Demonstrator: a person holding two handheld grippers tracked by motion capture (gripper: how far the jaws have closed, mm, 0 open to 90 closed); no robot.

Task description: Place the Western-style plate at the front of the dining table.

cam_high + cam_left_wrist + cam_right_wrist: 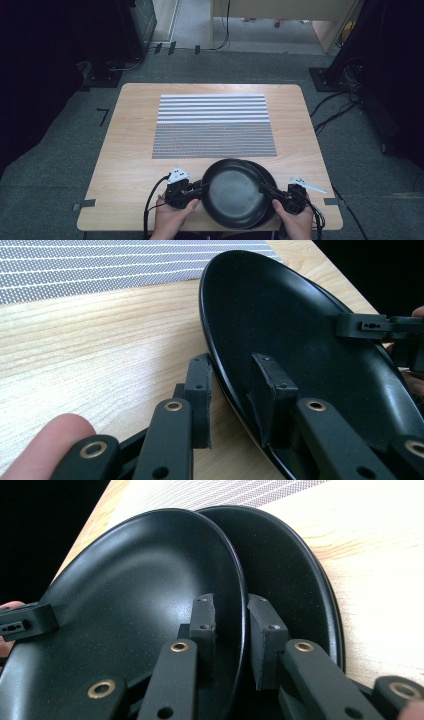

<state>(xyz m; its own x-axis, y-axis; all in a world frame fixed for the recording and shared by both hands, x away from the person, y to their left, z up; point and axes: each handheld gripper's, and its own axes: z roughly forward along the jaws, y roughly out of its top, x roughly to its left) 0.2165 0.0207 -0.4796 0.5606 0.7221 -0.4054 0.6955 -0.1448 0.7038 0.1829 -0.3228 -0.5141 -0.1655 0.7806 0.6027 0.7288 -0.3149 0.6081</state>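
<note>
Both claws, left claw (200, 189) and right claw (265, 190), straddle the upper of two black plates (232, 195), pads slightly apart.

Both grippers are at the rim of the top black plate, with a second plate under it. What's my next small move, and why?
Probably ease both grippers straight back off the rim. The top plate already sits nested on the lower plate, and the jaws of the left gripper and right gripper straddle its edge with a visible gap at the pads, so neither seems to clamp it. Withdrawing level should avoid dragging the stack on the table.

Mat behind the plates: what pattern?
Grey-and-white stripes on the mat: broad at the far half, fine near the plates. Clearest in high view.
</note>
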